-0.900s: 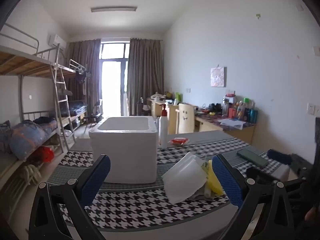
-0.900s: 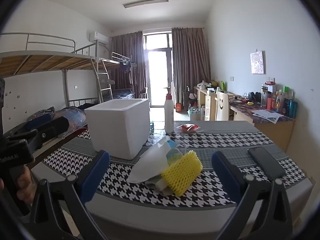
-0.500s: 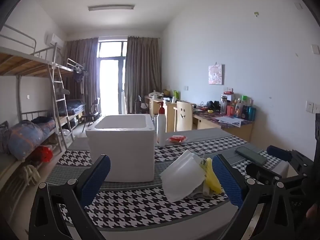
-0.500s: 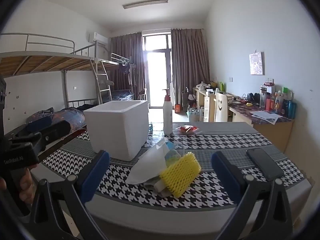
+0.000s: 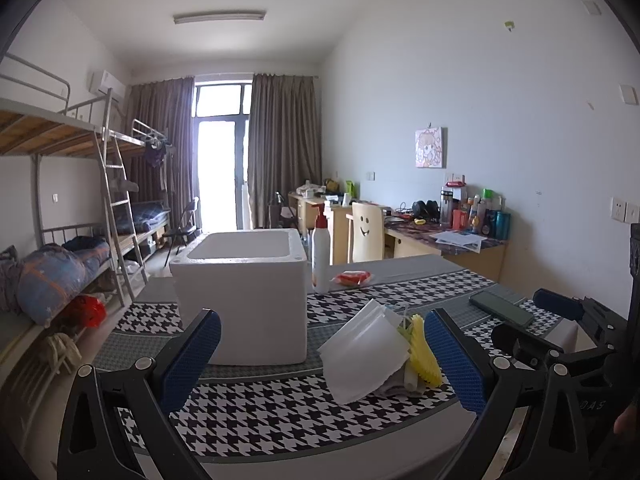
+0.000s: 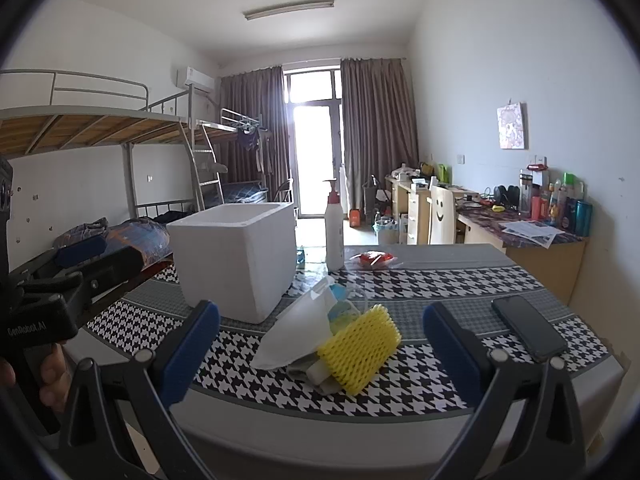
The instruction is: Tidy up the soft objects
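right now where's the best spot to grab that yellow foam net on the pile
Grip the yellow net across its middle, from the table's near edge with the right gripper. It lies on top of the pile, a tube tilted toward the viewer with both long sides exposed, so the open jaws could probably straddle it.

One foam box (image 6: 234, 258). One pump bottle (image 6: 334, 230). One phone (image 6: 528, 328). One yellow foam net (image 6: 362, 348). One red packet (image 6: 374, 259). Two hand-held grippers: left hand-held gripper (image 5: 322, 364), right hand-held gripper (image 6: 320, 354). White foam sheets (image 5: 366, 352): count unclear.
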`<state>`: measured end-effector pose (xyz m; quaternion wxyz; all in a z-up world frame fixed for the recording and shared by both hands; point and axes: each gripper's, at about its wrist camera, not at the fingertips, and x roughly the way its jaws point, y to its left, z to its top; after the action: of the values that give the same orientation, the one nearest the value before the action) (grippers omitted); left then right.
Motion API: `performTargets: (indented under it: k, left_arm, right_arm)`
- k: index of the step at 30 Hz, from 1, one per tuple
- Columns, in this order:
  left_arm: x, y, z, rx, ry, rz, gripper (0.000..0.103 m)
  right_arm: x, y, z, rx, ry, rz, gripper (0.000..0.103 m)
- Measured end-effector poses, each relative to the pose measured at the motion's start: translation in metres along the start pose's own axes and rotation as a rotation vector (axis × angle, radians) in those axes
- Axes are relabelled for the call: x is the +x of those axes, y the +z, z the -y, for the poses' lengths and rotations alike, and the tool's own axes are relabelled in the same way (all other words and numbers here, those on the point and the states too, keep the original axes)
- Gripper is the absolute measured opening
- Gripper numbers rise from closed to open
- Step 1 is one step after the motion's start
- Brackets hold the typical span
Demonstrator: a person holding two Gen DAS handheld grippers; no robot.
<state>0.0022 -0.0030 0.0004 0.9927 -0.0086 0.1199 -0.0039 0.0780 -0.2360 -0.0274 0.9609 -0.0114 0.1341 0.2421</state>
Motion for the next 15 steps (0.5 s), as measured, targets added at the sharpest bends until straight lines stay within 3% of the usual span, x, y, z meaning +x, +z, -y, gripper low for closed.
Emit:
performTargets:
  k: [15]
  left_arm:
    - [0.0044,-0.0004,-0.0025,0.001,0.007,-0.010,0.102]
  right_arm:
    - [0.0004,-0.0014,-0.0007,0.002,-0.002,-0.002,0.103]
